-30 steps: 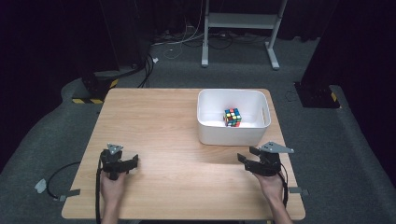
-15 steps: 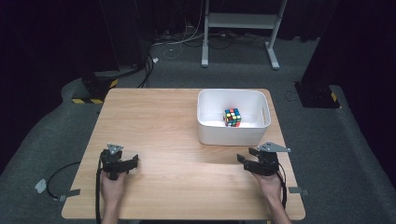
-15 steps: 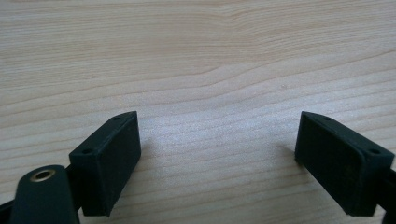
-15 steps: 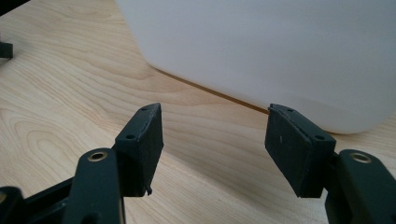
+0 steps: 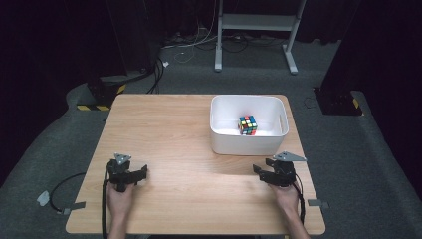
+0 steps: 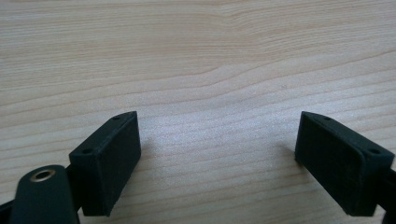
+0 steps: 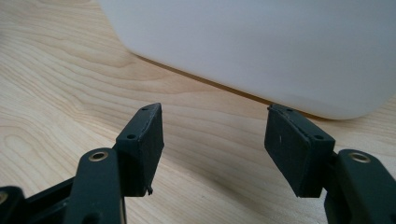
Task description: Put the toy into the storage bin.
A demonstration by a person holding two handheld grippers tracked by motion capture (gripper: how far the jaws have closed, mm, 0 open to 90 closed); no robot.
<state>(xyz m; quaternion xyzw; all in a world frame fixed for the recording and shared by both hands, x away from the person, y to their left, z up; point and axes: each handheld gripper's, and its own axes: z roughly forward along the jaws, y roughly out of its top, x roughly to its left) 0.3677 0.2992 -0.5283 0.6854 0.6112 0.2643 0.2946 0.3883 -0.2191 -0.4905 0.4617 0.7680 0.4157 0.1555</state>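
Observation:
A colourful puzzle cube (image 5: 248,125) lies inside a white bin (image 5: 247,144) at the table's right, past the middle. My right gripper (image 5: 274,174) rests low on the wood just in front of that bin, held by a hand. In the right gripper view its jaws (image 7: 215,140) stand apart with nothing between them, and the bin's white wall (image 7: 261,46) rises close ahead. My left gripper (image 5: 127,172) sits near the front left of the table, also in a hand. Its jaws (image 6: 217,154) are spread wide over bare wood.
The wooden table (image 5: 164,129) has open surface between the two grippers and to the left of the bin. Cables trail from both grippers off the front edge. Behind the table, a white stand (image 5: 254,30) and floor cables sit on the grey carpet.

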